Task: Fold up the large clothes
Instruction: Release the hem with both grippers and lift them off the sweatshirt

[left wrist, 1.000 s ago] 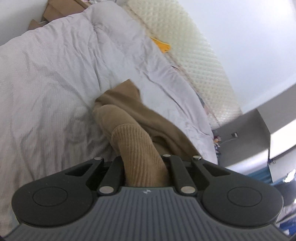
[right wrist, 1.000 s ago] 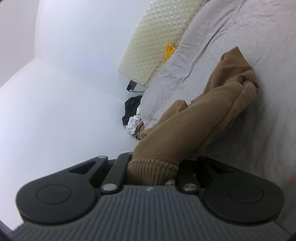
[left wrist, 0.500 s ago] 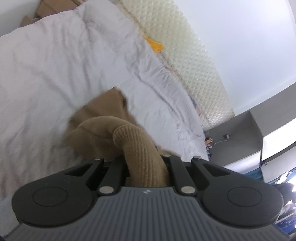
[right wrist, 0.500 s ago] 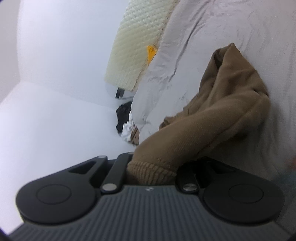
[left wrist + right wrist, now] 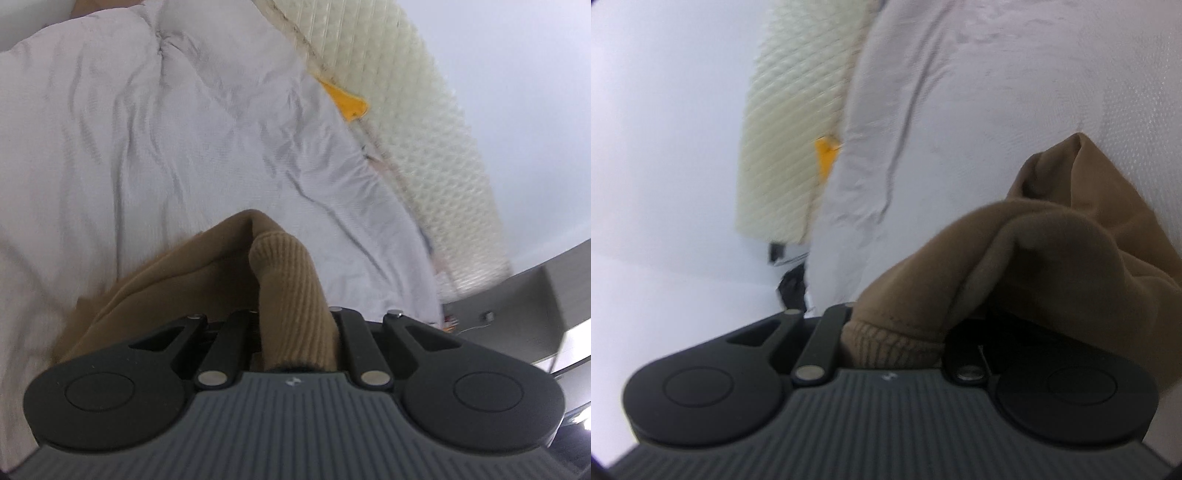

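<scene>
Both grippers had cloth between their jaws. My left gripper (image 5: 295,332) was closed down on a ribbed cuff (image 5: 291,288) of the brown sweater (image 5: 166,280), the ribbing standing up out of the jaws and bending over at its top. My right gripper (image 5: 892,343) was closed on another ribbed edge (image 5: 890,345); whether a cuff or the hem, I could not tell. From the left jaws the sweater ran forward and to the left, bunched in a loose heap and touching the pale quilt (image 5: 147,147). From the right jaws it ran forward and to the right, one fold draped over that gripper's right side. No long axis could be read: the body of the garment was crumpled between the two grips, not spread. Neither hand looked nearer to the bulk; each held an end. I judged the next move turned on drawing the two held edges apart to open the cloth flat on the quilt. Beyond lay a textured cream pad (image 5: 424,129) and a yellow scrap (image 5: 347,103).
</scene>
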Available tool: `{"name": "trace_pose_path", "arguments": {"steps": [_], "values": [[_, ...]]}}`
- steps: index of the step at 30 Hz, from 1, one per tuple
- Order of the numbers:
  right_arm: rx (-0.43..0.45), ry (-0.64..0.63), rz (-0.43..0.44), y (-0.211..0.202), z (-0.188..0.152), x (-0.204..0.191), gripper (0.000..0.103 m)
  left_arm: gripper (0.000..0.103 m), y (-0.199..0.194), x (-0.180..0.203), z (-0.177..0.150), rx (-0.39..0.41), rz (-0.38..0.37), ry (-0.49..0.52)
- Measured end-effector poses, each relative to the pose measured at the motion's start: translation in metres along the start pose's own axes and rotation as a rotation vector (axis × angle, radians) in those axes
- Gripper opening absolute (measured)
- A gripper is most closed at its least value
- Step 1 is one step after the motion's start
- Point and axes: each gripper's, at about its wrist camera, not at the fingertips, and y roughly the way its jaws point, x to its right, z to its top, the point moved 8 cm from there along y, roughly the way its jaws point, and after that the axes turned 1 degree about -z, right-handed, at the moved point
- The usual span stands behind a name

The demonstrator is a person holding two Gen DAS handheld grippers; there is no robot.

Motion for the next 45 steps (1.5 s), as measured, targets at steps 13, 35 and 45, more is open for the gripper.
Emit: {"name": "trace_pose_path", "arguments": {"steps": [13,35,45], "values": [[-0.004,0.159,-0.085,0.108,0.044,0.076,0.017,0.013,0.166,-0.062,0.028,-0.156,0.115,0.044],[-0.009,0.217,0.033,0.044,0.059,0.045,0.079,0.064,0.12,-0.038,0.051,-0.345,-0.04,0.035],[0.039,0.041,-0.061,-0.004,0.05,0.023,0.081,0.091,0.035,-0.006,0.056,-0.15,0.022,0.209]]}}
